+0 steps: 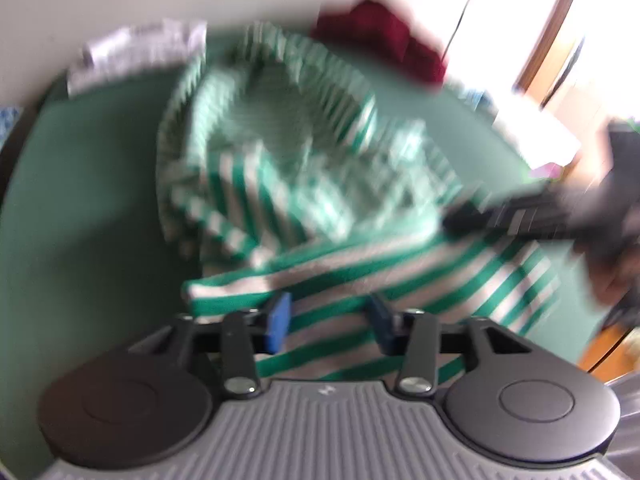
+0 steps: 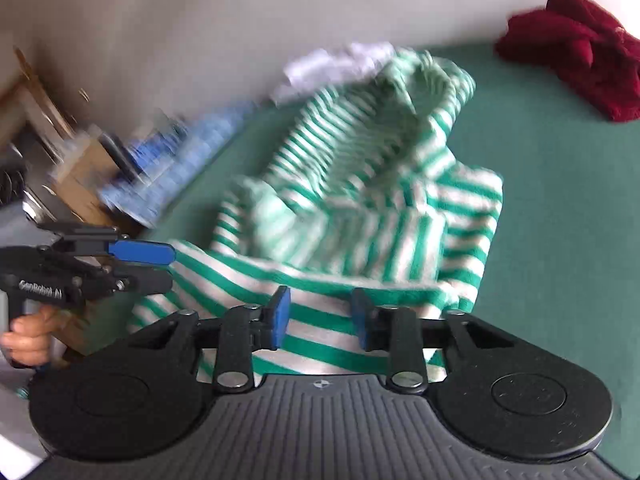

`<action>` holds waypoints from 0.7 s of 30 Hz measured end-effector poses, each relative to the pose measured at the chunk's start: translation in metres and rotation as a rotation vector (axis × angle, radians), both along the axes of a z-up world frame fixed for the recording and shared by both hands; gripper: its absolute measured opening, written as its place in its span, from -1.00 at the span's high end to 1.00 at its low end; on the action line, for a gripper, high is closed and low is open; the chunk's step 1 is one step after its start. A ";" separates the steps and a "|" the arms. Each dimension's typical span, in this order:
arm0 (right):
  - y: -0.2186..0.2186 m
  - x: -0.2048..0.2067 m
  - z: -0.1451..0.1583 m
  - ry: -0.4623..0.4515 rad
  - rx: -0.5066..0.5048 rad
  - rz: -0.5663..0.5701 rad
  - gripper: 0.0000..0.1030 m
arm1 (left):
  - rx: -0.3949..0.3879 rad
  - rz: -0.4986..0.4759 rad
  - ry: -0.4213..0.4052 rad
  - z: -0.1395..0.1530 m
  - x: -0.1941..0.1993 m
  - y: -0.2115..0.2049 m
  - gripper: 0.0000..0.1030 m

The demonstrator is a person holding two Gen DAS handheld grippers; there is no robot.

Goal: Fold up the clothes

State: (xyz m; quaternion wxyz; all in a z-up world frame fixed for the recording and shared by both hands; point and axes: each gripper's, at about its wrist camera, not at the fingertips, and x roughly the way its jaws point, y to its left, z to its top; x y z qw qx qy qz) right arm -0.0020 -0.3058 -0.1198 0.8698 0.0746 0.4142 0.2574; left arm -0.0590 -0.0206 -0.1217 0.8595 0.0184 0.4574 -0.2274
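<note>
A green-and-white striped garment (image 1: 280,152) (image 2: 360,184) lies bunched on the green-covered table (image 1: 92,200) (image 2: 560,220). Its near hem is lifted and stretched between the two grippers. In the left wrist view my left gripper (image 1: 331,320) has striped cloth between its blue pads (image 1: 280,320). From the right wrist view the left gripper (image 2: 172,266) pinches the hem's corner at the left. My right gripper (image 2: 320,316) is shut on the hem, with cloth filling the gap between its pads. In the blurred left wrist view the right gripper (image 1: 452,216) reaches in from the right onto the cloth.
A maroon garment (image 1: 380,40) (image 2: 580,60) lies at the far side of the table. A white cloth (image 1: 132,52) (image 2: 332,64) sits by the wall. A blue patterned cloth (image 2: 180,152) and a cardboard box (image 2: 80,176) lie off the left edge. A hand (image 2: 28,332) holds the left gripper's handle.
</note>
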 end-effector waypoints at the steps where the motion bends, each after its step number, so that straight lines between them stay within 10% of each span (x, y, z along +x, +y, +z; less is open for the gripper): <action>1: -0.004 0.003 -0.008 -0.001 -0.024 -0.041 0.91 | 0.000 0.003 0.006 -0.005 -0.002 0.004 0.10; 9: -0.004 -0.001 0.000 0.038 0.040 -0.041 0.70 | 0.025 -0.039 -0.030 0.021 0.008 0.020 -0.01; 11: 0.003 0.008 -0.007 0.052 -0.027 -0.040 0.99 | 0.040 -0.017 -0.068 0.029 0.030 0.024 -0.08; 14: -0.002 0.030 0.005 0.054 -0.038 -0.106 0.99 | 0.068 0.027 -0.077 0.027 0.069 0.035 -0.56; 18: -0.010 0.063 0.026 -0.012 0.017 -0.152 0.47 | 0.042 0.029 0.023 0.004 0.117 0.038 -0.46; 21: 0.007 0.092 0.014 -0.010 -0.132 -0.172 0.22 | 0.034 0.015 0.057 -0.009 0.136 0.029 -0.26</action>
